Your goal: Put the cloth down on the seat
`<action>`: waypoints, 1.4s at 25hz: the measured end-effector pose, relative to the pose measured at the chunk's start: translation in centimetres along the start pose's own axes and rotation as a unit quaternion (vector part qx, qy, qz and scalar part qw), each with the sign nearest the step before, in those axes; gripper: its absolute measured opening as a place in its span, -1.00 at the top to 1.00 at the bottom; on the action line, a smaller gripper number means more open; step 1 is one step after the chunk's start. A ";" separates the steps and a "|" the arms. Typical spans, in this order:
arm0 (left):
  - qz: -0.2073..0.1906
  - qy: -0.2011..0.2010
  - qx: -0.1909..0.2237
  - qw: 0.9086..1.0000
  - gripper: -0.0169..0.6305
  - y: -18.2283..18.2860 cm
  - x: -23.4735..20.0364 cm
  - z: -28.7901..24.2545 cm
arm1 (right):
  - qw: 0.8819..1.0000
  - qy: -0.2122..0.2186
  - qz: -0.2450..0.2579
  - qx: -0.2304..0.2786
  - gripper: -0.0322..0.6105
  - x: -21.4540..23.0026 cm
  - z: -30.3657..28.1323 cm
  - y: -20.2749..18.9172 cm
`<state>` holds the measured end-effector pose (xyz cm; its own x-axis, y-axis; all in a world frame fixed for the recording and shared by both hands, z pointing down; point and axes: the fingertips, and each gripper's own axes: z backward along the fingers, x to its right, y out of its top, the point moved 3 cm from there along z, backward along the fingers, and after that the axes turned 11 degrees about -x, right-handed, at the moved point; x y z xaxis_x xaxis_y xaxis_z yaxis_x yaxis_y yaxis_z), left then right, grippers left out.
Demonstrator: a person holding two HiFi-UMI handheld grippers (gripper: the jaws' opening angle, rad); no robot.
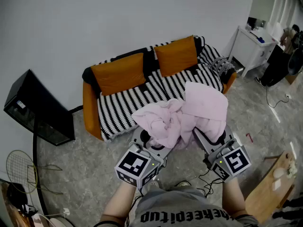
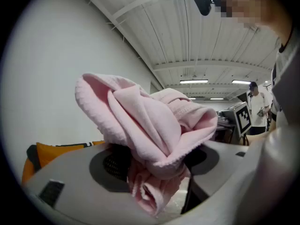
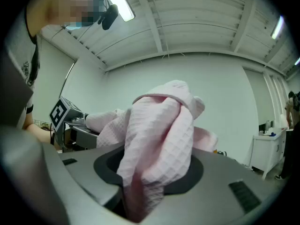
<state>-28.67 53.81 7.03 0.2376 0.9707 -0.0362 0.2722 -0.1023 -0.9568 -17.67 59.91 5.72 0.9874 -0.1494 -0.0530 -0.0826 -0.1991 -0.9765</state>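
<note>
In front of a sofa [image 1: 124, 109] with a black-and-white striped cover, a person holds a pink cloth [image 1: 182, 115] up off the floor [image 1: 85, 174] with both tools. The cloth is bunched into a loose heap that spans the two tools and spills over their tips. In the head view it covers part of the seat's front edge, nearer the sofa's right end. It does not lie flat on the seat.

The left gripper [image 1: 149, 140] is clamped on the cloth. Its own view shows a thick wad of pink folds filling the gap between the jaws, with a twisted end hanging below them and the rest piled above. The jaws stand wide because of the bulk they bite on.

The right gripper [image 1: 208, 137] also grasps the cloth. In its own view a waffle-textured fold runs down into the slot between the jaws and rises in a rounded hump above them. A further stretch of cloth leads sideways toward the other tool.

Two orange cushions lean against the sofa's backrest, the left cushion [image 1: 118, 72] and the right cushion [image 1: 176, 55] side by side. A black box [image 1: 38, 110] stands near the sofa's left arm. A white cabinet [image 1: 251, 46] stands beyond its right end.
</note>
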 end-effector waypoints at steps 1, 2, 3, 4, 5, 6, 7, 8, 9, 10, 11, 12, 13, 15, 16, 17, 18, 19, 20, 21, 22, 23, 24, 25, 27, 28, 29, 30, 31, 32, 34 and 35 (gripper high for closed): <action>0.001 0.001 -0.001 1.000 -0.10 -0.1 0.0 -0.1 | 1.000 0.000 0.000 0.000 0.31 0.1 0.0 -0.1; 0.003 0.002 -0.001 1.000 -0.10 -0.1 0.0 -0.2 | 1.000 0.001 0.001 0.000 0.31 0.2 0.0 -0.1; 0.004 0.002 -0.001 1.000 -0.10 -0.1 0.0 -0.3 | 1.000 0.001 0.002 0.000 0.31 0.2 -0.1 -0.2; 0.005 0.003 -0.001 1.000 -0.10 -0.1 0.0 -0.3 | 1.000 0.002 0.002 0.001 0.31 0.3 -0.1 -0.2; 0.006 0.004 0.000 1.000 -0.10 -0.1 0.0 -0.4 | 1.000 0.002 0.003 0.001 0.31 0.3 -0.1 -0.2; 0.006 0.004 0.000 1.000 -0.10 -0.1 0.0 -0.4 | 1.000 0.002 0.004 0.000 0.31 0.3 -0.1 -0.1; 0.007 0.005 0.001 1.000 -0.10 -0.1 0.0 -0.4 | 1.000 0.002 0.005 0.000 0.31 0.3 -0.2 -0.1; 0.007 0.006 0.001 1.000 -0.10 -0.1 0.0 -0.3 | 1.000 0.002 0.005 0.000 0.31 0.3 -0.1 -0.1; 0.007 0.006 0.002 1.000 -0.10 -0.1 0.1 -0.4 | 1.000 0.001 0.005 -0.001 0.31 0.3 -0.1 -0.1; 0.007 0.005 0.002 1.000 -0.10 -0.1 0.2 -0.5 | 1.000 0.000 0.005 0.000 0.31 0.4 0.0 -0.1; 0.007 0.005 0.002 1.000 -0.10 0.0 0.3 -0.6 | 1.000 -0.001 0.005 0.000 0.31 0.6 0.2 -0.1; 0.007 0.004 0.002 1.000 -0.10 0.1 0.5 -0.8 | 1.000 -0.002 0.005 0.000 0.31 0.8 0.4 -0.2; 0.007 0.004 0.002 1.000 -0.10 0.1 0.7 -0.9 | 1.000 -0.003 0.005 0.000 0.31 0.9 0.6 -0.2; 0.008 0.000 0.000 1.000 -0.10 0.1 0.8 -1.1 | 1.000 -0.007 0.005 -0.004 0.31 1.0 0.8 -0.2; 0.010 -0.002 -0.001 1.000 -0.10 0.0 0.9 -1.1 | 1.000 -0.009 0.005 -0.006 0.31 1.0 0.8 -0.3; 0.012 -0.003 -0.001 1.000 -0.10 -0.1 1.0 -1.3 | 1.000 -0.011 0.005 -0.009 0.30 1.2 0.9 -0.5; 0.014 -0.004 -0.002 1.000 -0.10 -0.2 1.3 -1.8 | 1.000 -0.012 0.004 -0.010 0.30 1.6 1.3 -0.8; 0.014 -0.004 -0.002 1.000 -0.10 -0.2 2.0 -2.5 | 1.000 -0.012 0.003 -0.011 0.30 2.3 1.9 -1.2; 0.013 -0.004 -0.003 1.000 -0.10 -0.2 3.0 -3.4 | 1.000 -0.011 0.001 -0.010 0.30 3.2 2.7 -1.7; 0.011 -0.004 -0.004 1.000 -0.10 -0.1 4.1 -4.3 | 1.000 -0.009 -0.001 -0.009 0.30 4.3 3.7 -2.2; 0.009 -0.003 -0.005 1.000 -0.10 0.0 5.0 -5.1 | 1.000 -0.008 -0.001 -0.007 0.29 5.1 4.5 -2.6; 0.008 -0.002 -0.005 1.000 -0.10 0.1 5.7 -5.7 | 1.000 -0.006 -0.002 -0.006 0.29 5.8 5.0 -2.9; 0.008 0.000 -0.005 1.000 -0.10 0.1 6.2 -6.1 | 1.000 -0.004 -0.002 -0.005 0.30 6.3 5.4 -3.0; 0.008 0.001 -0.006 1.000 -0.10 0.2 6.4 -6.4 | 1.000 -0.002 -0.004 -0.004 0.30 6.6 5.5 -3.1; 0.007 0.002 -0.011 1.000 -0.10 0.3 6.3 -6.9 | 1.000 0.000 -0.008 -0.003 0.30 7.1 5.3 -3.2; 0.006 0.001 -0.014 1.000 -0.10 0.3 6.2 -7.1 | 1.000 0.000 -0.011 -0.004 0.29 7.3 5.1 -3.3; 0.006 -0.001 -0.017 1.000 -0.10 0.3 6.1 -7.4 | 1.000 -0.001 -0.014 -0.004 0.29 7.5 5.0 -3.5; 0.007 -0.002 -0.020 1.000 -0.10 0.3 5.9 -7.8 | 1.000 -0.001 -0.017 -0.006 0.30 7.8 4.8 -3.6; 0.007 -0.004 -0.022 1.000 -0.10 0.3 5.7 -8.1 | 1.000 -0.001 -0.019 -0.007 0.30 8.2 4.6 -3.7; 0.008 -0.005 -0.023 1.000 -0.10 0.3 5.4 -8.5 | 1.000 -0.002 -0.020 -0.009 0.30 8.5 4.3 -3.8; 0.008 -0.008 -0.025 1.000 -0.10 0.4 4.6 -9.2 | 1.000 -0.004 -0.023 -0.011 0.30 9.1 3.4 -3.8; 0.008 -0.011 -0.025 1.000 -0.10 0.4 4.0 -9.6 | 1.000 -0.006 -0.023 -0.012 0.30 9.3 2.8 -3.7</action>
<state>-18.68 55.59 9.23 0.2224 0.9732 -0.0575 0.3149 -0.1276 -0.9405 -7.79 62.00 8.27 0.9918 -0.1275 -0.0107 -0.0399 -0.2290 -0.9726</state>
